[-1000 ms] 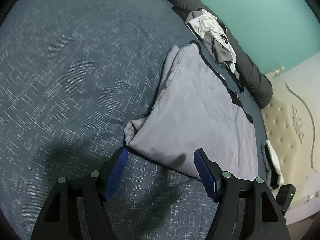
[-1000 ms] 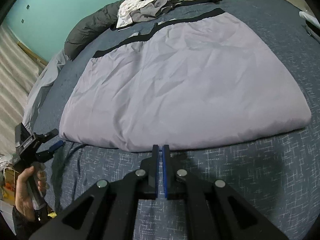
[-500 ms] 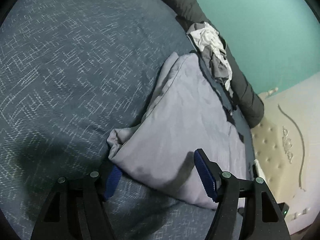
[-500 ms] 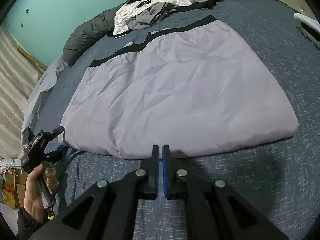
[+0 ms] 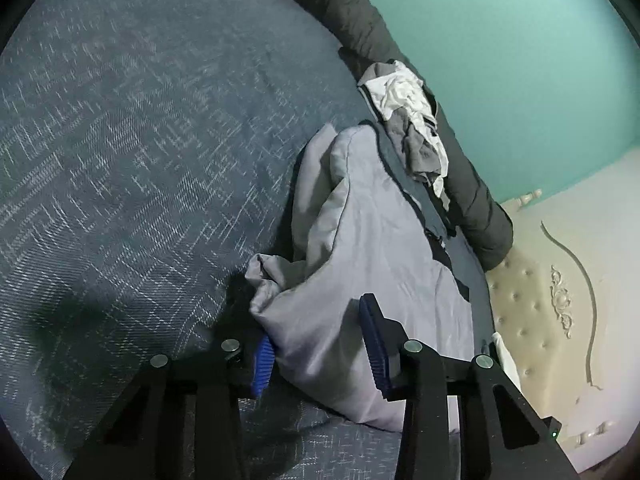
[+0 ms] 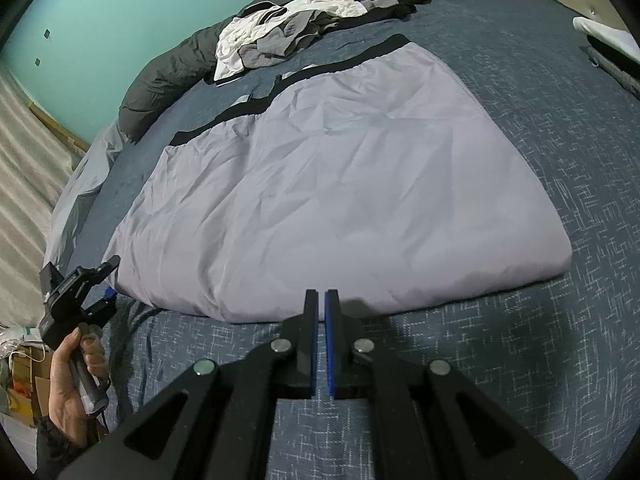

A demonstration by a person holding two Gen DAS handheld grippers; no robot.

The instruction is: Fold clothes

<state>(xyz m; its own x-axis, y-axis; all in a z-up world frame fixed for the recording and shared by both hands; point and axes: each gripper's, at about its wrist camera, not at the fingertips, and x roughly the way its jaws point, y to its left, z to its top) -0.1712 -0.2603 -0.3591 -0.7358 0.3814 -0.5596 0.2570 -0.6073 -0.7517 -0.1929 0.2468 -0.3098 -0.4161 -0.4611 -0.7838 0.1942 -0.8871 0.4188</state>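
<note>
A light grey garment [image 5: 380,240] with a black waistband lies spread on the blue bed [image 5: 140,140]. Its near left corner is bunched up between the blue pads of my left gripper [image 5: 318,344], whose jaws stand partly narrowed around the fabric but still apart. In the right wrist view the same garment [image 6: 340,184] lies flat, and the left gripper [image 6: 80,292], held by a hand [image 6: 72,380], sits at its left corner. My right gripper [image 6: 321,296] is shut on nothing, just before the garment's near edge.
A pile of white and grey clothes [image 6: 288,32] lies at the far side of the bed, against a rolled dark duvet [image 6: 168,76]. A cream tufted headboard [image 5: 540,300] stands to the right. Patterned blue bedding [image 6: 540,100] surrounds the garment.
My left gripper moved forward onto the garment's left corner, and its jaws narrowed around the fabric, which bunched up. The right gripper stayed shut and crept slightly closer to the near edge.
</note>
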